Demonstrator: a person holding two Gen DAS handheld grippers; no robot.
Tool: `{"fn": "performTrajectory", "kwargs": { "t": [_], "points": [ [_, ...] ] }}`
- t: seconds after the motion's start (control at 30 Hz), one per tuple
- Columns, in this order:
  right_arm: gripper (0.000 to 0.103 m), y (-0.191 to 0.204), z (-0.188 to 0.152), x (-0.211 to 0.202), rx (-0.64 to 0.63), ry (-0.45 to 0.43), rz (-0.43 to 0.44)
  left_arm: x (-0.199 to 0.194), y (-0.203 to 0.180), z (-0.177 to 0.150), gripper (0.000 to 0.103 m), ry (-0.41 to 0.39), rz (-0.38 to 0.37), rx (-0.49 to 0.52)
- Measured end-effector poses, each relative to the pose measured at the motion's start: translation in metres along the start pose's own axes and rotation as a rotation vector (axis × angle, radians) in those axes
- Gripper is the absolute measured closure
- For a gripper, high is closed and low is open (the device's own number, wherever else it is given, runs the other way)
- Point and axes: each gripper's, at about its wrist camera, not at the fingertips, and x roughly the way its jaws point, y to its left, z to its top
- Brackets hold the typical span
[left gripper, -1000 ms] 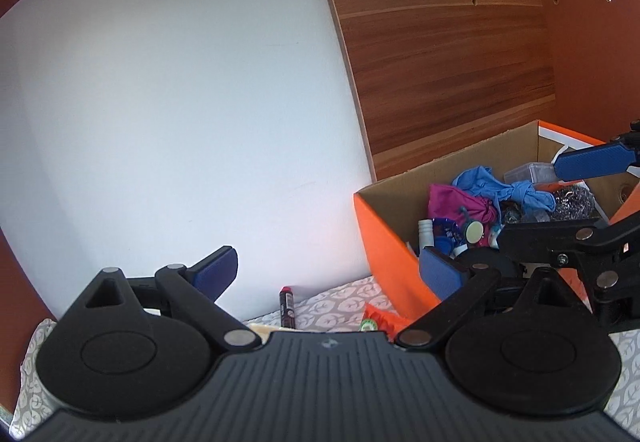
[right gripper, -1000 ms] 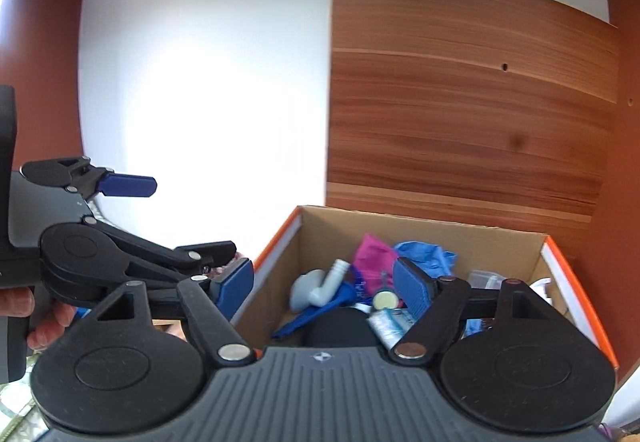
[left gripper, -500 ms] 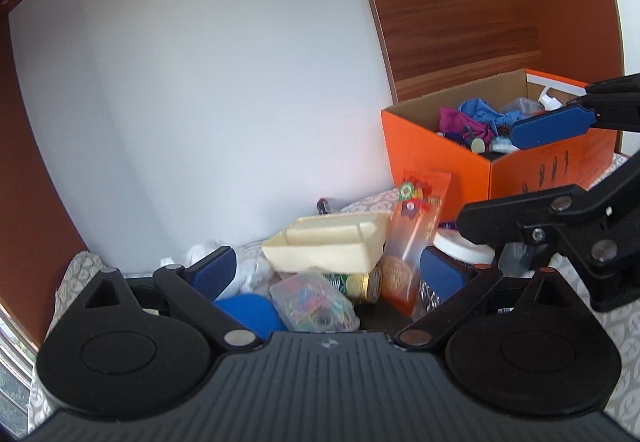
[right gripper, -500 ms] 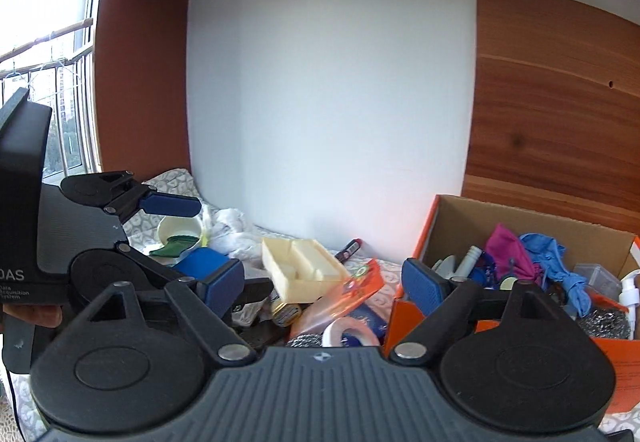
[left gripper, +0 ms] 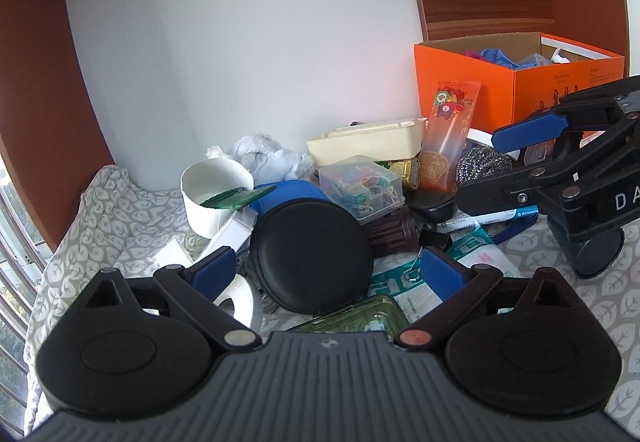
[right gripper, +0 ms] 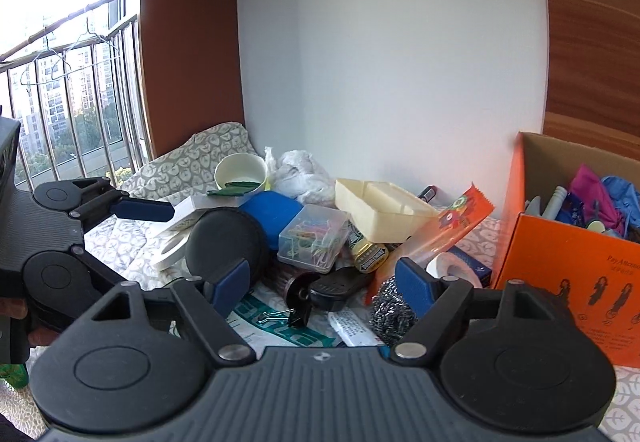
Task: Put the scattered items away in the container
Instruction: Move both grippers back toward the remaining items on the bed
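Our round black pouch (left gripper: 312, 258) lies flat at the near edge of the pile, dead ahead of the left claw (left gripper: 326, 270), which gapes wide and empty. The right claw (right gripper: 324, 284) is closing on nothing, over the steel scourer (right gripper: 390, 316). The orange box (right gripper: 568, 282) sits right of it all, on a leaf-print cloth (left gripper: 108, 210) beside a white wall.

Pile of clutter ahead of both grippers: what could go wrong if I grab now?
The cream tray sits tilted on top of other things, so pulling beneath may tip it. The right gripper, jaws closing on nothing, hangs close beside the left gripper; they may collide. The paperclip box could spill if squeezed.
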Motion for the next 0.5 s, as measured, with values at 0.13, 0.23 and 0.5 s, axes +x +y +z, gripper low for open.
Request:
{"fn": "performTrajectory", "kwargs": {
  "t": [0.13,0.23,0.5],
  "points": [
    [0.03,0.002,-0.004,0.014,0.014,0.019,0.034,0.009,0.001,-0.004,0.003,0.008,0.002,0.0],
    [0.031,0.005,-0.005,0.025,0.003,0.034,0.041,0.016,0.004,-0.003,0.003,0.019,-0.004,-0.022],
    [0.031,0.003,-0.004,0.04,0.006,0.06,0.051,0.034,0.013,-0.003,0.003,0.047,0.005,-0.061]
  ]
}}
